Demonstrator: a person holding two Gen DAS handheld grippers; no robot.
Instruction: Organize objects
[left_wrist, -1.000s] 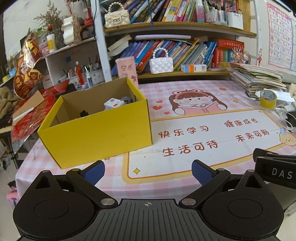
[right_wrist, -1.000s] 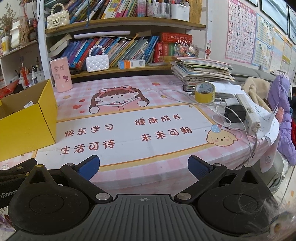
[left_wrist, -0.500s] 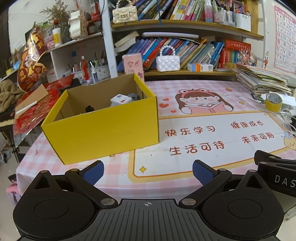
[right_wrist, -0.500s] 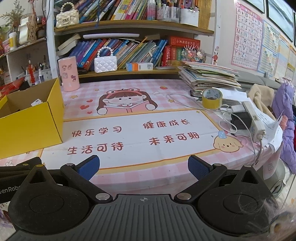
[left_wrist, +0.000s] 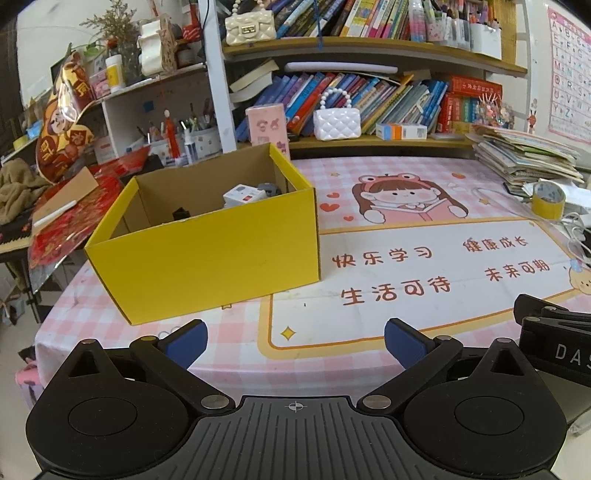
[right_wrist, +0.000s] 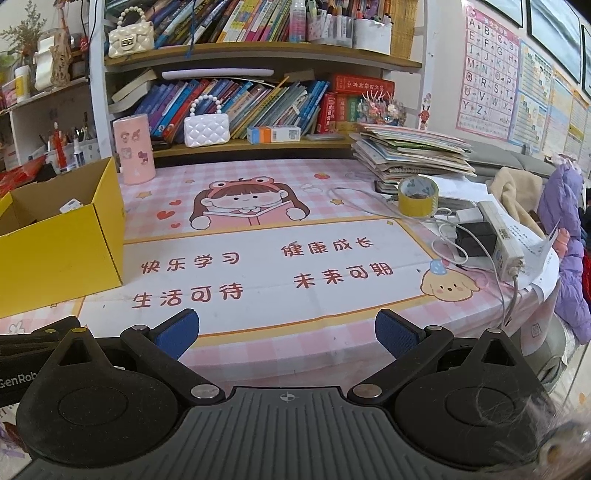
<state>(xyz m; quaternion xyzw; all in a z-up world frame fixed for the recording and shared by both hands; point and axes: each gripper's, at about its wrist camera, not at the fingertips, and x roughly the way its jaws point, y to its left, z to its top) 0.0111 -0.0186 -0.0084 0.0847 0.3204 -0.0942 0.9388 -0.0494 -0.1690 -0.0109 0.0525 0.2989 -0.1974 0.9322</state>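
Note:
A yellow cardboard box (left_wrist: 207, 258) stands open on the left of the table; it also shows in the right wrist view (right_wrist: 62, 251). Inside lie a white block (left_wrist: 243, 195), a grey item and a small black item. My left gripper (left_wrist: 295, 341) is open and empty, held at the table's front edge in front of the box. My right gripper (right_wrist: 286, 332) is open and empty, at the front edge to the right of the box. A roll of yellow tape (right_wrist: 418, 196) sits at the right, by a white charger with cables (right_wrist: 495, 236).
A pink tumbler (right_wrist: 133, 154) and a white quilted purse (right_wrist: 206, 127) stand at the back by the bookshelf. A stack of books (right_wrist: 410, 155) lies at the back right. A printed pink mat (right_wrist: 258, 258) covers the table. Red paper clutter (left_wrist: 70, 218) lies left of the box.
Both grippers have drawn back and risen slightly, so the table and box appear a little farther and shifted right. Both stay open. Nothing on the table has moved.

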